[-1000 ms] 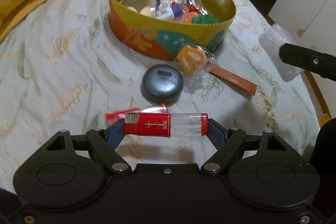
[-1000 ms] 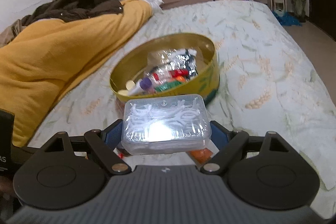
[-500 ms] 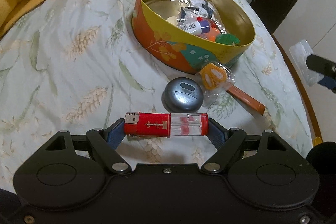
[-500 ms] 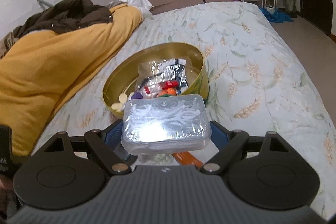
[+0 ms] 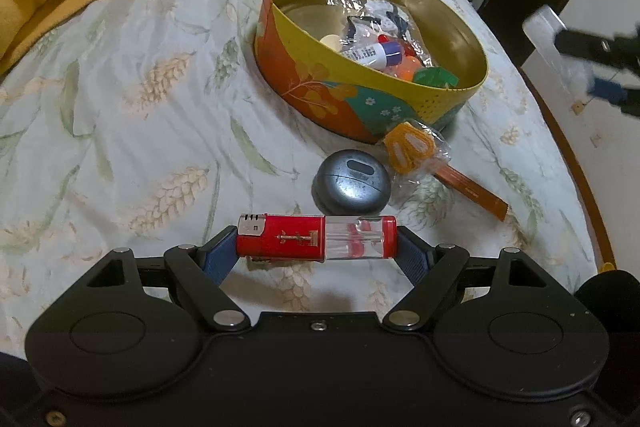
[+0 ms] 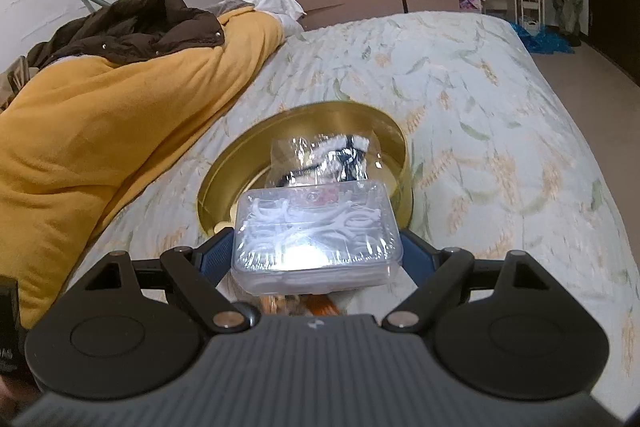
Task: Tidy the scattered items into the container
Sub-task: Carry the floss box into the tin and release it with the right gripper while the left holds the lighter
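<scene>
One round tin [image 5: 320, 83] sits on the bed, far of one grey disc [image 5: 351, 183]. The right gripper [image 6: 316, 247] pinches one clear floss-pick box [image 6: 316, 239] near the tin. The left gripper [image 5: 316, 239] pinches one red lighter [image 5: 316, 238], long axis left-right, metal head left. No writing is legible.

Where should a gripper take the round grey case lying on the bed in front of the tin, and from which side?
Take the round grey case across its rim, coming from above with the jaws wide. It lies flat on the bedspread as a low domed disc, so only its edge gives the pads purchase. Put one finger on the clear left side; the wrapped orange packet crowds its right, so probably nudge that aside first.
</scene>
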A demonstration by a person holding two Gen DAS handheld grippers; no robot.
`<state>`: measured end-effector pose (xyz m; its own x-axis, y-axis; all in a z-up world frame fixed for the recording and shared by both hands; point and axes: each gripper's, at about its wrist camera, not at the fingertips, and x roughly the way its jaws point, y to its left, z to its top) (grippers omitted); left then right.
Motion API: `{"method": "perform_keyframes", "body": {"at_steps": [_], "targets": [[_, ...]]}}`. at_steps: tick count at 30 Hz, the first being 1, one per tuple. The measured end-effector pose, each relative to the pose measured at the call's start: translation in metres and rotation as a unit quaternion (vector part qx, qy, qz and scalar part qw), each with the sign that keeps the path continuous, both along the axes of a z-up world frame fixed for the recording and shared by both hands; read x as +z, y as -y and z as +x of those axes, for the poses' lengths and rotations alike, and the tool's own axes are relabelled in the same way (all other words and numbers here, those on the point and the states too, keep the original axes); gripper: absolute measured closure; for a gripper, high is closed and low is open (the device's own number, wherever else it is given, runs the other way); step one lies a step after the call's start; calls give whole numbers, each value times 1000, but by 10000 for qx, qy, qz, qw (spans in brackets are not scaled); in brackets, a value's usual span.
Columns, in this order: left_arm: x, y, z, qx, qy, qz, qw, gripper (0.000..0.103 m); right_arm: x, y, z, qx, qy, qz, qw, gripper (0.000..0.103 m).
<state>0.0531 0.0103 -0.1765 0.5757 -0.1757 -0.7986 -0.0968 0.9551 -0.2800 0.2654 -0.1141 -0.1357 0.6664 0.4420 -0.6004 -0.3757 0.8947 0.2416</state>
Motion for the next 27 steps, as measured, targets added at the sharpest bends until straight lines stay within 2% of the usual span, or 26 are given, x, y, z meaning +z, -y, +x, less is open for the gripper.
{"method": "perform_keyframes", "body": {"at_steps": [6, 12, 24, 25, 27], "targets": [[-2, 0, 1, 47, -33, -5, 10000, 23, 3, -16, 26, 112, 57, -59, 9999, 17], [-2, 0, 0, 50, -38, 46, 10000, 23, -2, -36, 50, 168, -123, -26, 9998, 17], [-3, 2, 0, 53, -100, 61, 9999, 23, 2, -67, 71, 234, -103, -217, 9994, 17], [-3, 2, 0, 54, -101, 60, 9999, 23, 3, -67, 73, 186, -97, -192, 9996, 17], [-3, 2, 0, 57, -100, 57, 9999, 23, 6, -65, 74, 49, -19, -114, 9999, 4]]}}
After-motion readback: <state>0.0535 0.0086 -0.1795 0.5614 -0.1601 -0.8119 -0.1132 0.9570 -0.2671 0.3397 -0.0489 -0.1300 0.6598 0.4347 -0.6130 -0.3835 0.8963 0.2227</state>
